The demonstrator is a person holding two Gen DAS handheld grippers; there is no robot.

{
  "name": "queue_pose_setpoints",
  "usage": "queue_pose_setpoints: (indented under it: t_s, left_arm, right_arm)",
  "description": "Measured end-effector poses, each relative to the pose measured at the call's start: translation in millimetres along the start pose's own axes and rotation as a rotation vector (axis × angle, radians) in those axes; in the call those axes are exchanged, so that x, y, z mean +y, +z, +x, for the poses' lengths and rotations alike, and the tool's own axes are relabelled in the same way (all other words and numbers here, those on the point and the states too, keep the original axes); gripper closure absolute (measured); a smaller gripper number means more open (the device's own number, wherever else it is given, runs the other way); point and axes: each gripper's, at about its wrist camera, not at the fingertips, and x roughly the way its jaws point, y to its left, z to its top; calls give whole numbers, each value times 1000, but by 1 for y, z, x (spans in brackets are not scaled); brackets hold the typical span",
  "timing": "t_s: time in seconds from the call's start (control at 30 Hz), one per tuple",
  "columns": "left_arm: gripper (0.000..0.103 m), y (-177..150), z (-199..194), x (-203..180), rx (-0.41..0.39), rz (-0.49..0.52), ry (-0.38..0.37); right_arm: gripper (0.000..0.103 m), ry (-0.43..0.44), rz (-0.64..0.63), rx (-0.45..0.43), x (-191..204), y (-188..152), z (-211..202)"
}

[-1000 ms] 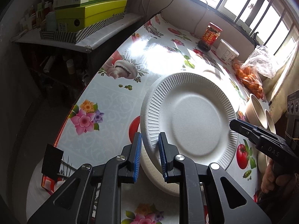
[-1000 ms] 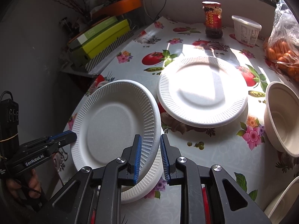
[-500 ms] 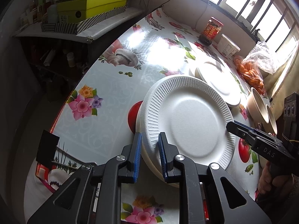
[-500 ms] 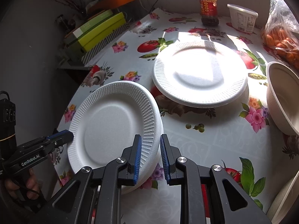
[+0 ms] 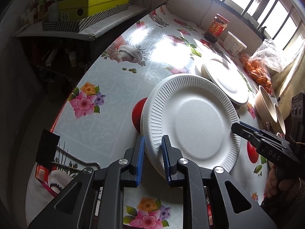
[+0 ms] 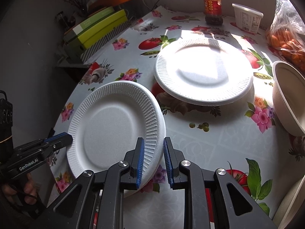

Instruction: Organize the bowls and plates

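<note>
Plates first: I've got a white foam plate (image 5: 192, 122) pinched at opposite rims w/ both claws. My left claw (image 5: 152, 159) is narrow, blue pads clamped on the ribbed rim nearest that cam. My right claw (image 6: 153, 160) is narrow too, clamped on the other side of the same rim; from the left cam its tips sit on the plate's right edge (image 5: 240, 129).

Plate is tilted, lifted off the table (image 6: 209, 145) at the near-left corner, over the flowered cloth. There looks to be a 2nd white rim right under it, so maybe a stack of two; can't tell for sure.

Another foam plate (image 6: 203, 72) lies flat further in, mid-table, in bright sun, near but apart from the one I'm holding. Beige bowl (image 6: 287, 99) sits on its side at the right edge of the table, w/ a 2nd bowl behind it in the left cam (image 5: 280, 116).

Far end by the window: red-label jar (image 6: 212, 5), white tub (image 6: 247, 18), bag of oranges (image 6: 286, 42). Green boxes (image 5: 91, 2) stacked on a shelf off to the left. My hand (image 6: 17, 192) shows on the left claw's grip, bottom left of the right cam.
</note>
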Motion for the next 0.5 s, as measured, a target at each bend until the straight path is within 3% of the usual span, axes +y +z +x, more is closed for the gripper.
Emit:
queue_pose_setpoints:
  t_s: [0.5]
  left_arm:
    - [84,0,1,2,3,-1,-3]
  right_arm:
    - [83,-8,-2,-4,2,0,1]
